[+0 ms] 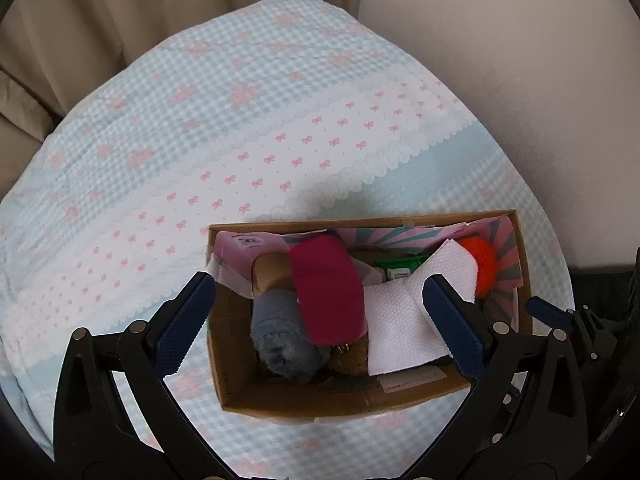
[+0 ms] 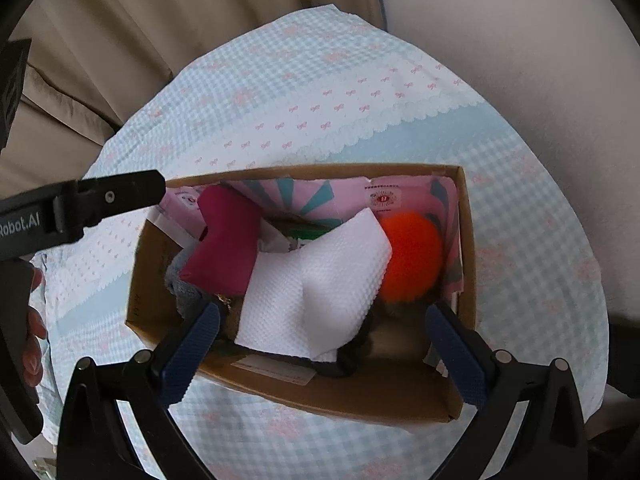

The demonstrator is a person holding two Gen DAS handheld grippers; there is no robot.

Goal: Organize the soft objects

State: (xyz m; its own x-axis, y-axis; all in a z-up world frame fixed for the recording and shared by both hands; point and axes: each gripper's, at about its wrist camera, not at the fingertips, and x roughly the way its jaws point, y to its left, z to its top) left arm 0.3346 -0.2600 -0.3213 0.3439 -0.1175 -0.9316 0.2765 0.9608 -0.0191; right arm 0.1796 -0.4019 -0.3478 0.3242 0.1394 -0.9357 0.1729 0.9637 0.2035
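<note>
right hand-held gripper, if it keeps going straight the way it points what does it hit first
Most likely the white paper towel lying on top in the cardboard box; it sits between the open right hand-held gripper fingers, though depth is unclear.

A: Anything readable in these two shots?

B: Barely. The only clear bit is "Robot.AI" in white letters on the black body of the left gripper (image 2: 80,204), seen from the right wrist view; the start of the word is cut off at the frame edge.

A: What about the cardboard box (image 2: 360,400)?

B: There's a white sticker (image 2: 276,372) on its inner wall with a line of print, too small to read. The pink liner (image 2: 384,196) at the back has a red round stamp with tiny characters above it, also unreadable.
</note>
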